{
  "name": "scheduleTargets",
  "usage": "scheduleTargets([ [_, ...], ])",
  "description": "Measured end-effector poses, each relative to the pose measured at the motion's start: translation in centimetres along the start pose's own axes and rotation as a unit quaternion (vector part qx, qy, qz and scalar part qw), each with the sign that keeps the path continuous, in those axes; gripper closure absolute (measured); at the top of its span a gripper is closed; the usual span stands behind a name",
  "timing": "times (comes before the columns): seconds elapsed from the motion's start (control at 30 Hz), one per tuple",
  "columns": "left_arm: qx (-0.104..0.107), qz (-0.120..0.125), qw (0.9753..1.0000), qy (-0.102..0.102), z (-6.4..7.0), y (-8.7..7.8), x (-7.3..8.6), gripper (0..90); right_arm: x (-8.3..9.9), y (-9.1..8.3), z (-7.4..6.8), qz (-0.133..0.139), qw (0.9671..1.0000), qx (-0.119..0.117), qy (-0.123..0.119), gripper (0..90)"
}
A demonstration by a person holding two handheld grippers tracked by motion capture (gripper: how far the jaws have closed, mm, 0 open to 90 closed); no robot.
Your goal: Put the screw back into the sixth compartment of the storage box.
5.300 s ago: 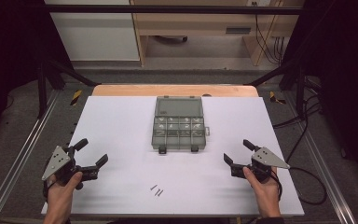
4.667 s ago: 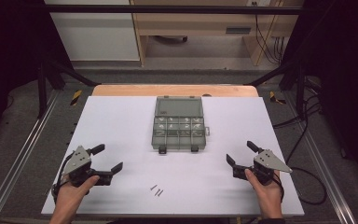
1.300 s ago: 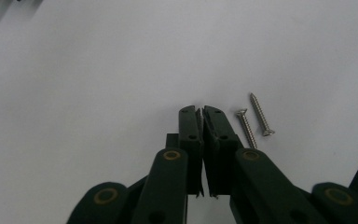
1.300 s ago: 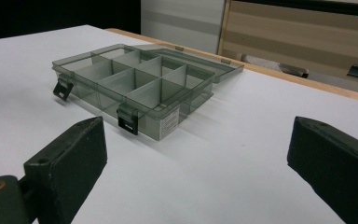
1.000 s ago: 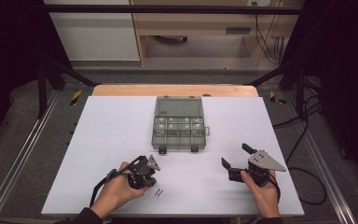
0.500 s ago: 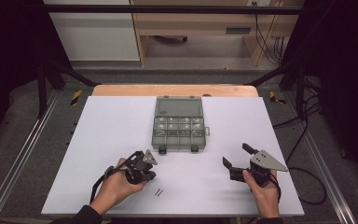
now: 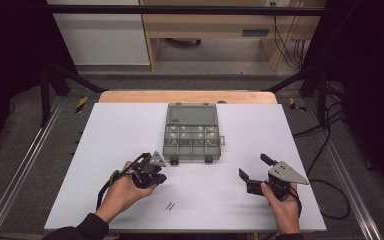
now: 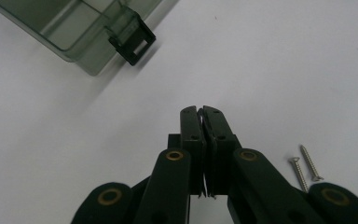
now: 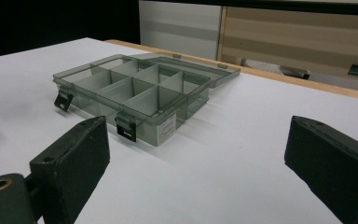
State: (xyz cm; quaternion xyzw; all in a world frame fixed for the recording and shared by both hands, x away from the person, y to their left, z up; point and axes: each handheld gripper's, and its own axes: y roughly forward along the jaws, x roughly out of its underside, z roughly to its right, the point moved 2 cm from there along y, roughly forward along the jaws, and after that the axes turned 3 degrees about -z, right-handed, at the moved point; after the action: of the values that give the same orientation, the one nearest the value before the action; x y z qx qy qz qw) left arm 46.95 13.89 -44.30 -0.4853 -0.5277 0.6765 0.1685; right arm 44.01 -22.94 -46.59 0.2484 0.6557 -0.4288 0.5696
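High view: my left gripper [image 7: 156, 172] sat on the white table [image 7: 110, 145], just below the front-left corner of the smoky compartment box [image 7: 192, 137], w/ its grey plate on top; from up there I couldn't tell how the jaws stood. The two screws [image 7: 170, 205] lay side by side on the table a bit nearer me than that gripper, apart from it, untouched. My right gripper [image 7: 254, 170] was off to the right, near the table's front, well apart from box & screws, jaws spread wide. The box lay open, lid flat behind it toward the wooden edge [image 7: 187, 96] of the table. Left gripper view: this gave what the high view didn't – my left gripper [image 8: 202, 111] was pressed closed, pads [image 8: 190, 126] face to face, w/ nothing I could make out between them. The screws [image 8: 306, 168] lay to the right of the jaws, beside the linkage, heads up in frame, not gripped. Top left, one corner of the box [image 8: 74, 28] w/ a black latch [image 8: 133, 42] hanging off its front wall. Right gripper view: my right gripper [image 9: 196, 154] gaped wide, holding nothing, pointed at the box [image 9: 135, 91]. Low angle showed the inside dividers, two front latches & a label on the near side wall, which the other views didn't resolve. I couldn't tell if anything lay in the compartments.
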Motion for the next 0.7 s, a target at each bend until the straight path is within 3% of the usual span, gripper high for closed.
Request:
scheduleTargets([
  [0.47, -0.021, 0.034, 0.9991, -0.01, -1.2, -1.2, -1.3, 88.0, 0.0, 0.0, -0.1, 0.003, 1.0, 0.002, -0.002, 6.5],
  [0.7, -0.019, 0.051, 0.9984, -0.015, -1.3, -1.3, -2.2, 88.0, 0.0, 0.0, 0.0, 0.003, 1.0, 0.004, 0.002, 6.5],
])
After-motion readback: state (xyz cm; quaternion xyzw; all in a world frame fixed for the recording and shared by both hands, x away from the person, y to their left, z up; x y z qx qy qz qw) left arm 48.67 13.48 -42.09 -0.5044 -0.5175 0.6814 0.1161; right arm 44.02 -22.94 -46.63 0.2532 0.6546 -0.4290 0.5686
